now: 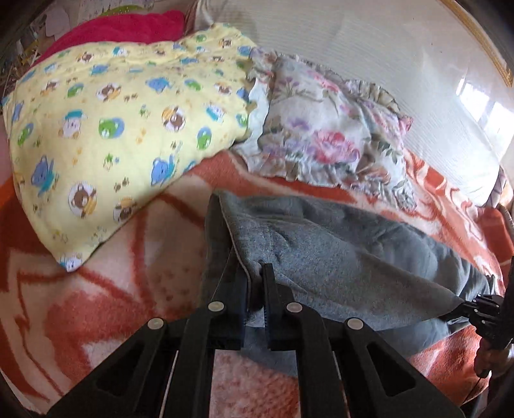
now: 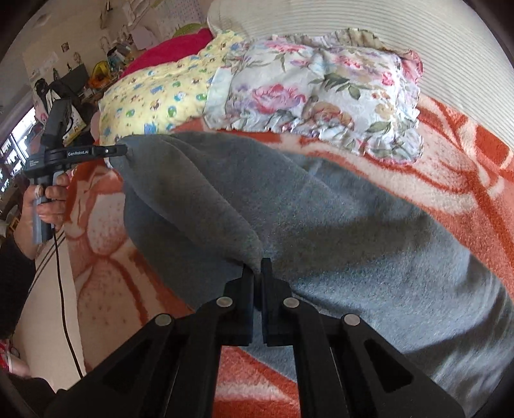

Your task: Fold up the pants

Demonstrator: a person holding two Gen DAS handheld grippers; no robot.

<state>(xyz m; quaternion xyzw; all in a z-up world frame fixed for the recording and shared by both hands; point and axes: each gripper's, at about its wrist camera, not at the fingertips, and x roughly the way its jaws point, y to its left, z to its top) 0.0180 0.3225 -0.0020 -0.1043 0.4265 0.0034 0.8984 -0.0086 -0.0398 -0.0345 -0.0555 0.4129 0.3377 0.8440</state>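
Left wrist view, left to right: yellow cartoon-print pillow (image 1: pixel 106 128) at far left, on the orange-and-cream blanket (image 1: pixel 96 289); floral ruffled pillow (image 1: pixel 324 128) just beside it to the right, edges touching; white ribbed backrest (image 1: pixel 353 48) behind both. Red cushion (image 1: pixel 122 29) visible at far left behind the yellow pillow. Grey pants (image 1: pixel 337 254) lying centre to right on the blanket, near of the floral pillow. Right gripper (image 1: pixel 462 304) visible only at the right edge, pinching a corner of the pants.

Right wrist view, left to right: the person's left hand (image 2: pixel 48 202) around a grey handle, cable hanging below it; left gripper (image 2: pixel 125 150) seen from the side, tip touching a raised corner of the pants (image 2: pixel 321 225). Cluttered shelving at far left, too small to read. Yellow pillow (image 2: pixel 154 96), floral pillow (image 2: pixel 314 93), blanket (image 2: pixel 449 167) beyond. Not shown in the left view: the hand, the handle, the cable.

Fingers, left gripper (image 1: pixel 253 273): closed on a seamed edge of the pants, fabric pinched between the jaws and draped to the right. Fingers, right gripper (image 2: pixel 257 267): closed on a folded edge of the pants, fabric bunched at the tips. Upper layer lifted between both grippers; remaining pants resting on the blanket to the right.
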